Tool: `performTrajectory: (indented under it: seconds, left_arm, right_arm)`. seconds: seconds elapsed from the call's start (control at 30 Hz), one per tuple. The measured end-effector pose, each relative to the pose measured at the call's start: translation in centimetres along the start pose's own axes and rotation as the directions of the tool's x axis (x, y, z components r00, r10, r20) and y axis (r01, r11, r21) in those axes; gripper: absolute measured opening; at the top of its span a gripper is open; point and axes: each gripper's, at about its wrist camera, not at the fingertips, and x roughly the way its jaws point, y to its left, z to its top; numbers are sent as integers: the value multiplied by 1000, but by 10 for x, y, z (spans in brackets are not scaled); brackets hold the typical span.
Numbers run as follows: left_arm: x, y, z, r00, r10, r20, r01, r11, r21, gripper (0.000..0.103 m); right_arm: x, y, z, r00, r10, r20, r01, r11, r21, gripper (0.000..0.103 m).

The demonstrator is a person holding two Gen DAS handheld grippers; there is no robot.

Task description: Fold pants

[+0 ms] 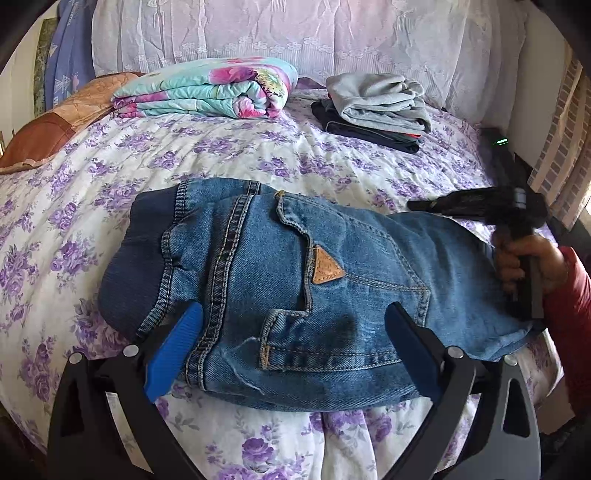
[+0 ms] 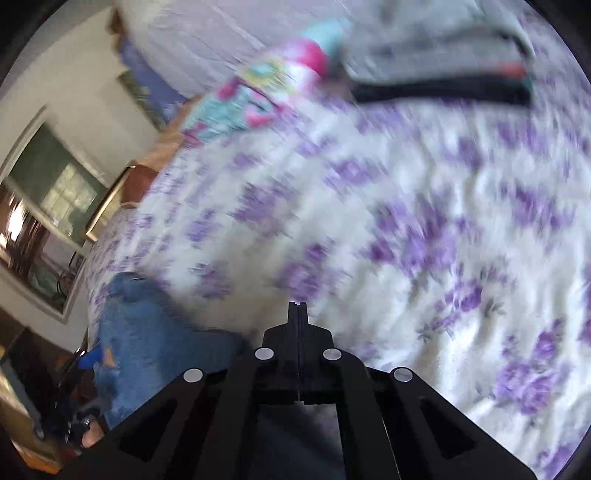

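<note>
The folded blue jeans [image 1: 280, 280] lie on the purple-flowered bedsheet [image 1: 258, 155], waistband to the left and a tan triangular patch on top. My left gripper [image 1: 291, 350] is open, its blue pads [image 1: 173, 350] straddling the near edge of the jeans without pressing. My right gripper [image 1: 417, 204], held by a hand [image 1: 524, 258] in a red sleeve, hovers over the right end of the jeans. In the blurred right wrist view that gripper [image 2: 297, 306] is shut with nothing between its fingers, above the sheet beside the jeans [image 2: 147, 332].
A rolled floral quilt [image 1: 207, 88] and a stack of folded clothes [image 1: 376, 99] with a grey garment on top lie at the far side of the bed. A brown pillow [image 1: 55, 122] sits at the far left. A lace cover [image 1: 295, 29] hangs behind.
</note>
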Motion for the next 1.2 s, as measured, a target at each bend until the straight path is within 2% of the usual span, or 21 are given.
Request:
performTrajectory:
  seconds: [0.07,0.13,0.2,0.27,0.33,0.37,0.47,0.53,0.6,0.63,0.7,0.77,0.8,0.83,0.9,0.97,1.03,1.07,1.1,1.13,1.2]
  left_arm:
    - [0,0,0,1000,-1,-2,0,1000,-5,96]
    - [1,-1,1,1000,7,0,-7,1000,-8,96]
    - [1,-3,-1,1000,20,4,-20,1000,0,96]
    - [1,-5,-1,1000,22,3,-22,1000,5,96]
    - [2,-5,-1,1000,25,1,-25,1000,0,96]
    - [2,-4,0,1000,20,-3,-20,1000,-8,96]
    - [-3,1,6,1000,-7,-13,6,998,-56,96]
    - [-9,8,10,999,-43,-12,42,995,-96,96]
    - [-10,13,15,997,-76,-15,73,989,-132,96]
    - [-10,15,16,996,-84,-17,81,986,-143,96]
    - [-6,14,17,996,-82,-25,78,987,-138,96]
    - [-2,8,13,998,-48,-39,44,994,-95,96]
    - [-4,6,11,999,-35,-39,31,996,-83,96]
    - [-8,5,10,999,-28,-34,25,997,-76,96]
    - [-22,10,8,999,-36,-6,35,995,-97,96]
    - [-35,23,10,998,-53,25,56,989,-140,96]
    - [-33,35,13,994,-112,15,113,977,-180,95]
    - [-25,41,13,990,-138,-5,134,969,-206,95]
    - [-19,43,12,989,-147,-16,141,967,-214,95]
    - [-14,41,10,990,-137,-21,130,971,-202,95]
    - [-15,27,6,998,-61,-19,58,989,-140,95]
  right_arm:
    - [-19,30,-8,1000,6,25,-3,993,-122,4]
    - [-19,52,-19,1000,22,-20,-25,981,-190,4]
    - [-4,67,-32,995,-55,-78,31,959,-283,3]
    - [21,66,-36,986,-138,-89,102,939,-328,0]
    - [31,53,-25,991,-76,-114,46,967,-249,0]
    - [28,48,-17,995,-33,-97,14,981,-191,0]
    - [-3,49,-11,998,-42,46,48,988,-146,6]
    - [-18,57,-13,998,-6,67,16,988,-156,8]
    - [-14,62,-19,998,-33,58,43,982,-184,36]
    - [0,61,-23,997,-74,20,77,977,-197,50]
    - [30,55,-31,987,-143,-69,125,968,-217,53]
    - [32,43,-28,993,-92,-68,79,982,-172,54]
    - [22,40,-25,995,-87,-42,80,988,-132,54]
    - [3,39,-25,995,-93,26,95,990,-101,55]
    - [-23,44,-35,995,-63,79,71,991,-112,57]
    - [-41,48,-49,995,-59,86,71,987,-142,69]
    - [-33,40,-66,992,-115,42,120,980,-157,73]
    - [-26,32,-70,993,-118,12,118,980,-160,74]
    - [-26,30,-74,994,-106,30,109,980,-169,73]
    - [-33,31,-73,993,-107,38,112,980,-165,73]
    - [-53,38,-72,985,-143,96,155,979,-135,74]
